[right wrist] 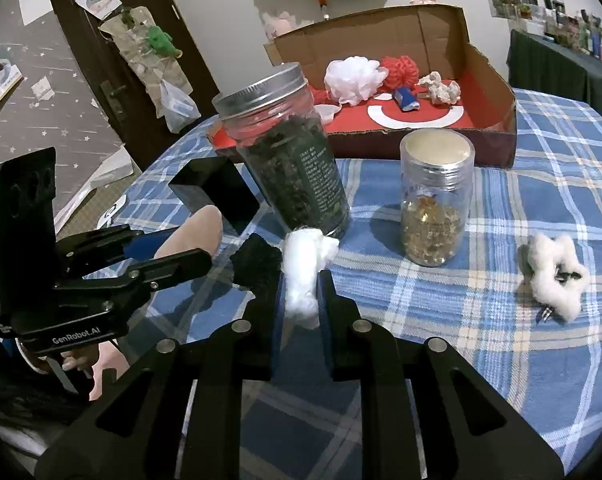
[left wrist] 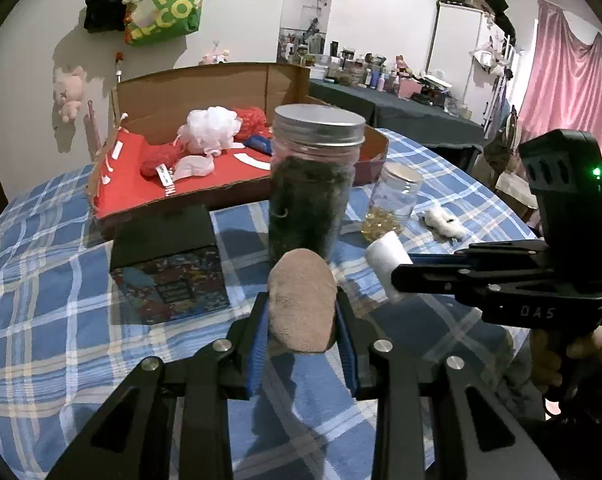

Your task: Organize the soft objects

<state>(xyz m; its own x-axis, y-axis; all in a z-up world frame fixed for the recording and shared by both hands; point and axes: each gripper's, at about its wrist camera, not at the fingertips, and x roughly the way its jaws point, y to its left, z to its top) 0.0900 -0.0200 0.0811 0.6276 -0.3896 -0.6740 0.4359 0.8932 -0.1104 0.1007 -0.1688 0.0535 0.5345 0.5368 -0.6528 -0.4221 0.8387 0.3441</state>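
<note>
Grippers both carry soft things above the blue checked tablecloth [left wrist: 53, 240]: the left gripper [left wrist: 303, 320] is clamped on a tan oval puff [left wrist: 303, 304], and the right gripper [right wrist: 301, 292] is pinched tight on a white cotton roll [right wrist: 303, 276]. A tall dark-filled jar [left wrist: 313, 184] and a small clear jar [right wrist: 435, 208] stand just ahead. Behind them an open cardboard box [right wrist: 497, 80] holds a white mesh pouf [right wrist: 355, 74] and red yarn [right wrist: 399, 68]. Another cotton tuft [right wrist: 553, 276] lies on the cloth to the right.
</note>
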